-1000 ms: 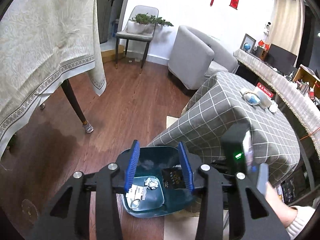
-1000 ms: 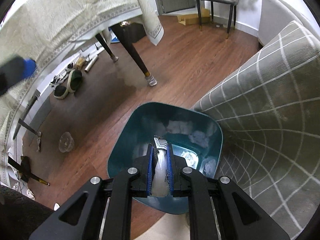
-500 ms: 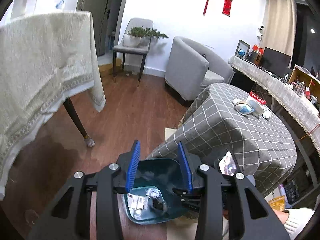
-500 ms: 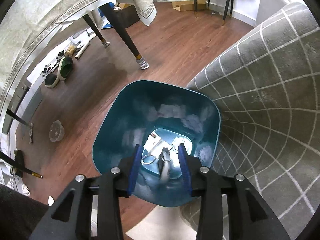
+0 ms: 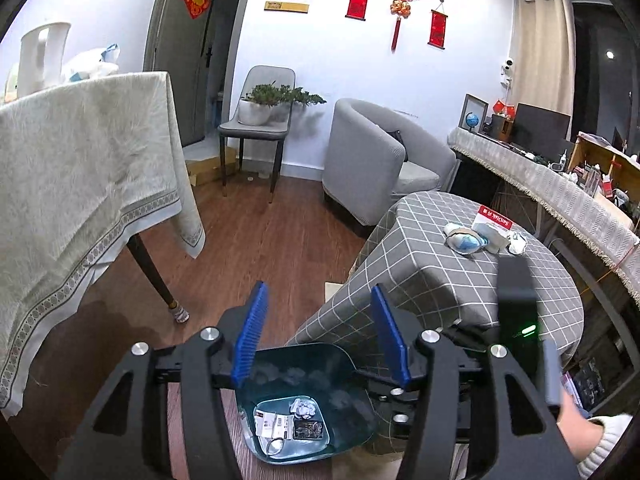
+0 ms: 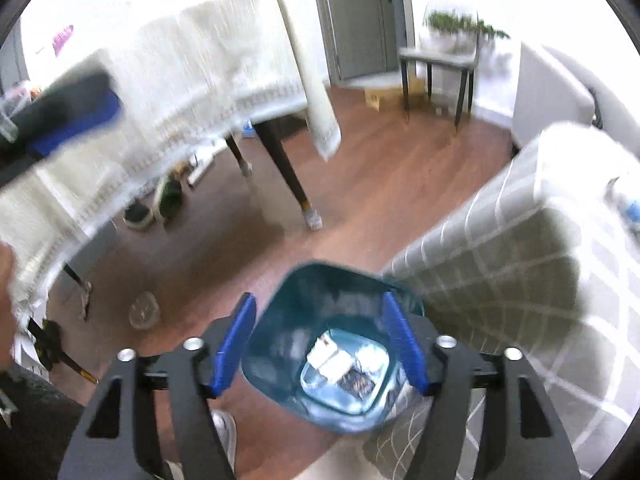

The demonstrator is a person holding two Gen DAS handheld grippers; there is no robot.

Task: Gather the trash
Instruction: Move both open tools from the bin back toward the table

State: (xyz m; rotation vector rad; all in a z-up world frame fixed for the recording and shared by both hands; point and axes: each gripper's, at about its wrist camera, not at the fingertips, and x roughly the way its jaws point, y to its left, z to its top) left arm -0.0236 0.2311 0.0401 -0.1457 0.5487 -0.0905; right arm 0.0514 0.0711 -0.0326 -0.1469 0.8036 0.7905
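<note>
A teal bin (image 5: 304, 364) stands on the wood floor beside the grey checked table (image 5: 460, 280). At its bottom lie white paper wrappers (image 5: 276, 424), a crumpled foil ball (image 5: 303, 407) and a dark packet (image 5: 308, 429). My left gripper (image 5: 319, 292) hangs above the bin, its jaws opening with nothing between them. In the blurred right wrist view my right gripper (image 6: 319, 300) is also over the bin (image 6: 280, 344), jaws opening and empty. On the table top lie a blue-white crumpled mask (image 5: 466, 239), a red-and-white card (image 5: 494, 220) and a tissue wad (image 5: 517, 241).
A table under a cream cloth (image 5: 80, 184) stands at the left, its dark leg (image 5: 156, 276) near the bin. A grey armchair (image 5: 368, 160) and a chair with a plant (image 5: 260, 120) are at the back. Shoes (image 6: 168, 196) lie under the cream table.
My right gripper opened and dropped the white wrapper into the bin, then rose. My left gripper rose too and its jaws spread wider.
</note>
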